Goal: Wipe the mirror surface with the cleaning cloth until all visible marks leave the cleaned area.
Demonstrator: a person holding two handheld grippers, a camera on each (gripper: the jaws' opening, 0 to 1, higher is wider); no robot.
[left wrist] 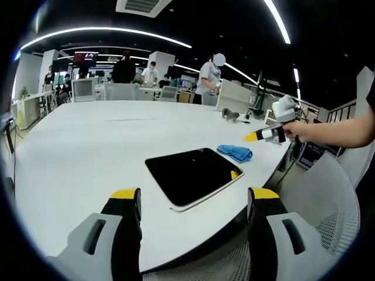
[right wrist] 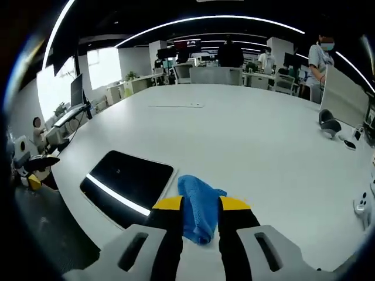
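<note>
The mirror (left wrist: 193, 175) is a dark rectangular slab with a pale rim, lying flat near the white table's front edge. Just beyond its far right corner lies the crumpled blue cleaning cloth (left wrist: 234, 153). My left gripper (left wrist: 194, 194) hovers in front of the mirror with its jaws wide apart and nothing between them. A hand (left wrist: 304, 130) holds my right gripper (left wrist: 253, 137) just past the cloth. In the right gripper view, the cloth (right wrist: 196, 205) lies on the table in the narrow gap of my right gripper (right wrist: 201, 204), with the mirror (right wrist: 126, 184) to its left.
The white table (left wrist: 88, 146) is large, with its curved edge close to me. A grey headset-like object (right wrist: 328, 123) and a white controller (right wrist: 363, 206) lie at the far side. A mesh chair (left wrist: 331, 205) stands at the right. People and desks are in the background.
</note>
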